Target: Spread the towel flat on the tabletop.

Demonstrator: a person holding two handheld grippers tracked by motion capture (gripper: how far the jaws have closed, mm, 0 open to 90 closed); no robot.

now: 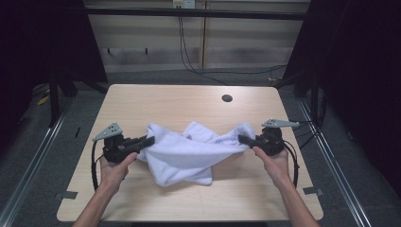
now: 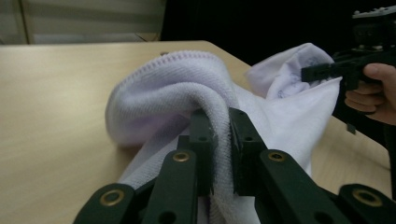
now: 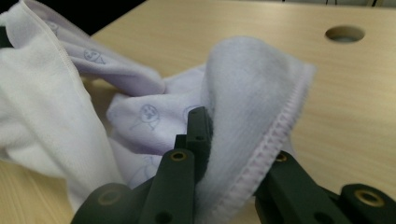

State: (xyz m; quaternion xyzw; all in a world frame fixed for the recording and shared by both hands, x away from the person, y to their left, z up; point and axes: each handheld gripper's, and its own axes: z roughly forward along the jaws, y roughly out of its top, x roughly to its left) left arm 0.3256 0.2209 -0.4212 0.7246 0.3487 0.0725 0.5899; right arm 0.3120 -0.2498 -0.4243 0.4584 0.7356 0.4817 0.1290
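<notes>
A pale lilac-white towel hangs between my two grippers over the middle of the wooden table, its lower part still draped on the tabletop. My left gripper is shut on the towel's left corner; the left gripper view shows the cloth edge pinched between the black jaws of the left gripper. My right gripper is shut on the right corner, and in the right gripper view the hemmed towel edge folds over the right gripper and hides one jaw. The towel carries faint printed figures.
A round cable hole sits in the table's far right part. Black cables run over the floor behind the table. Dark frame posts stand to the left and right. Bare tabletop lies in front of the towel.
</notes>
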